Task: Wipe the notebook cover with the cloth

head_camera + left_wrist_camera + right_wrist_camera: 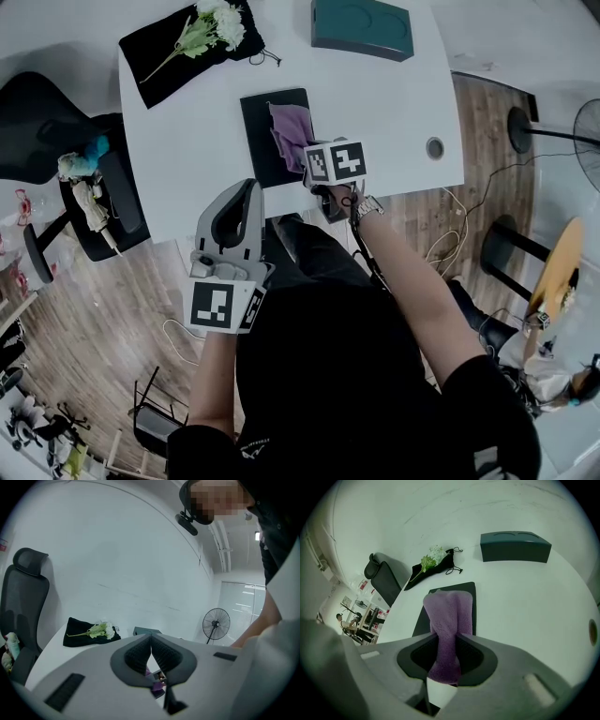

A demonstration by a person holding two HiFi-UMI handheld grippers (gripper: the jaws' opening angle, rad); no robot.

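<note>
In the head view, we find the marker cube on the right gripper (pixel 325 167) hiding its jaws above the near edge of the black notebook (pixel 261 141) on the white table (pixel 394 103). The left gripper (pixel 246 187) hangs at the table's front. In the left gripper view, we see its jaws pressed together on nothing, blocking most of the notebook. In the right gripper view, we see the jaws pinching the purple cloth (pixel 449 616), which drapes forward onto the notebook cover, with a teal box (pixel 514 546) and flowers (pixel 431 557) beyond.

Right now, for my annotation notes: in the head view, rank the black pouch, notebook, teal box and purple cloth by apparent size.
1. black pouch, slightly ahead
2. notebook, partly covered
3. teal box
4. purple cloth
</note>
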